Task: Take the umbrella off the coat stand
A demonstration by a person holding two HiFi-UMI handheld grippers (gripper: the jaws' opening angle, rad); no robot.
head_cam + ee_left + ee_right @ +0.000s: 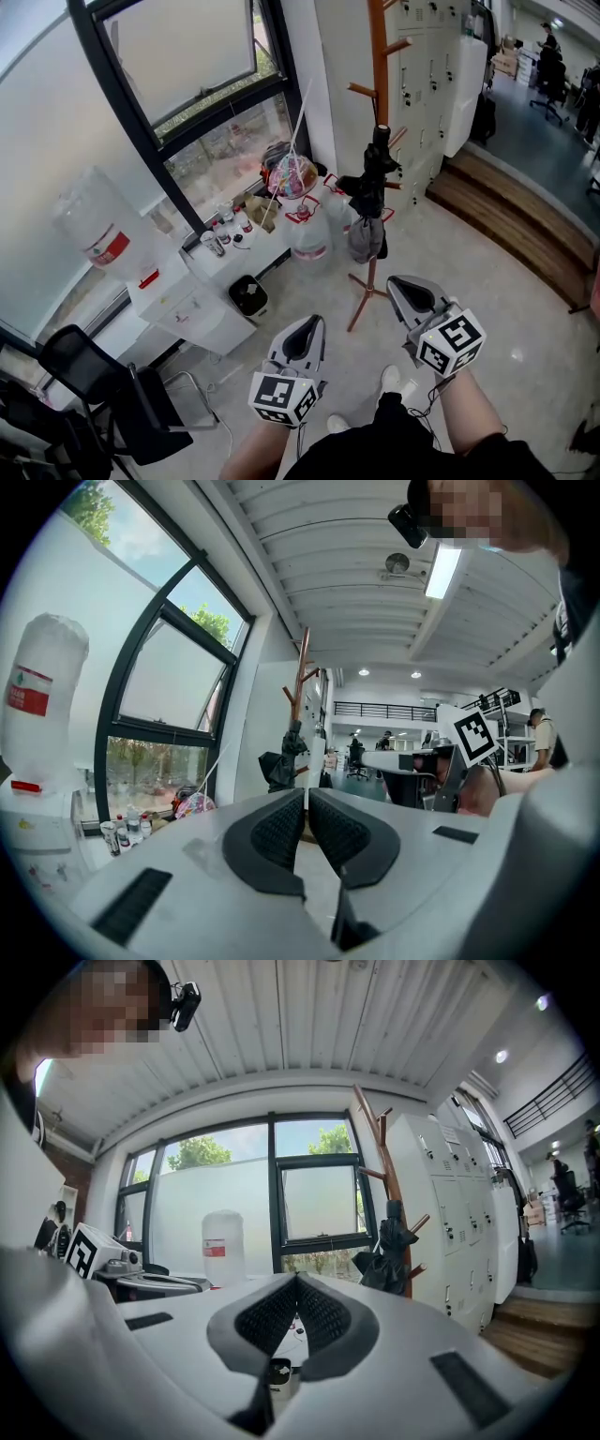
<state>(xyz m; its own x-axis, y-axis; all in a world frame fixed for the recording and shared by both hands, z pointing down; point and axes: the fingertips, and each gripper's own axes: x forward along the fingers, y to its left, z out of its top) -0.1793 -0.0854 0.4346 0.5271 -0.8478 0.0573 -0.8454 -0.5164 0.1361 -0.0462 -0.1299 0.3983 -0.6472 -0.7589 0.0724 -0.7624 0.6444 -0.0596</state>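
Observation:
A black folded umbrella (pixel 373 183) hangs on the brown wooden coat stand (pixel 378 56), with a grey bag under it. Both grippers are held level, short of the stand and apart from it. My left gripper (pixel 314 324) is shut with nothing between its pads. My right gripper (pixel 398 281) is also shut and empty, and it is nearer the stand's foot. In the left gripper view the umbrella (pixel 281 761) shows just left of the shut left gripper (pixel 307 794). In the right gripper view the umbrella (pixel 389 1246) hangs to the right of the shut right gripper (pixel 297 1279).
A water dispenser (pixel 94 225), a white low cabinet (pixel 202 309) and a black bin (pixel 248 295) stand along the window at left. A water jug (pixel 309 239) sits beside the stand. White lockers (pixel 431 75) and a wooden step (pixel 506 216) are at right, and a black chair (pixel 94 375) is near left.

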